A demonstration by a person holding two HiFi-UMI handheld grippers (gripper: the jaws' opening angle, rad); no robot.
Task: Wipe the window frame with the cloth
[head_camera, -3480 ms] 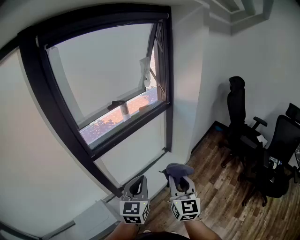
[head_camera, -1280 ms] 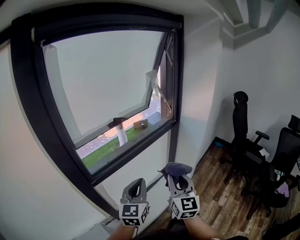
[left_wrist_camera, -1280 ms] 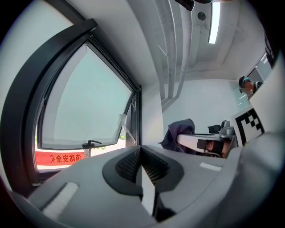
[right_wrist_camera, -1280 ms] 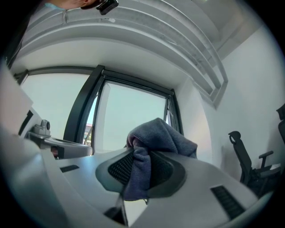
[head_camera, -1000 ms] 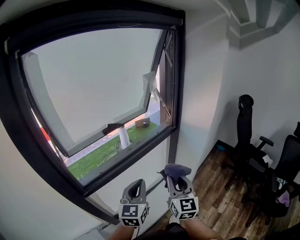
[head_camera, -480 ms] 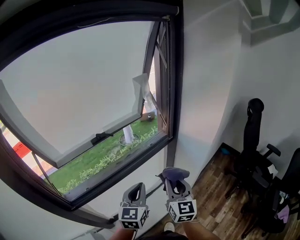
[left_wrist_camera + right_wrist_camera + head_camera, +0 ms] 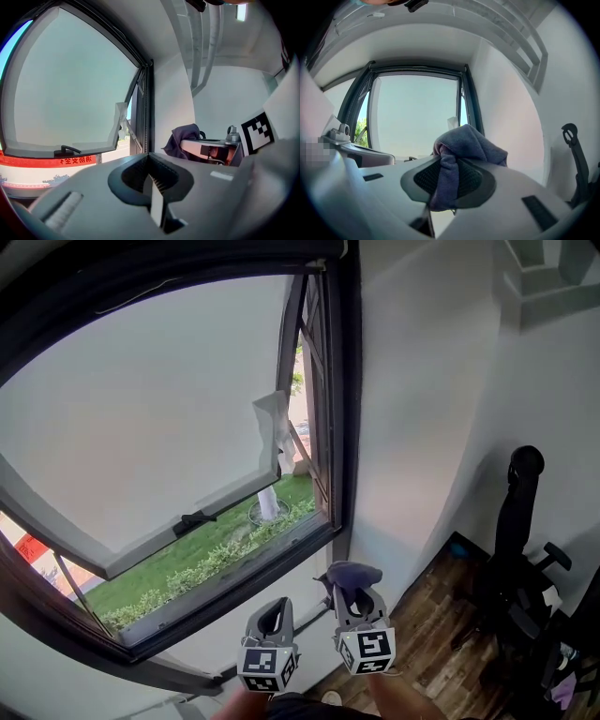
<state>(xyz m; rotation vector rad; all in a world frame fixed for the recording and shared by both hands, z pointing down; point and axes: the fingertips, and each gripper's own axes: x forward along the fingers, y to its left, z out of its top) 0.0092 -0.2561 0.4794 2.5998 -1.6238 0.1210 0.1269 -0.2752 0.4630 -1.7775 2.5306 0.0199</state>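
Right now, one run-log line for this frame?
left gripper: shut, empty | right gripper: shut on purple cloth | window frame: cloth not touching it | window sash: tilted open outward

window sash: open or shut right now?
Open. The sash swings outward at its bottom edge, away from the frame, and grass shows through the gap.

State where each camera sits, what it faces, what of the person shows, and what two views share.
Head view: on head, facing window frame; left hand-held gripper, right hand-held gripper, a forearm.
Left gripper view: along its shut, empty jaws, toward window.
Right gripper view: along jaws shut on cloth, toward window.
Shared: all show the cloth.
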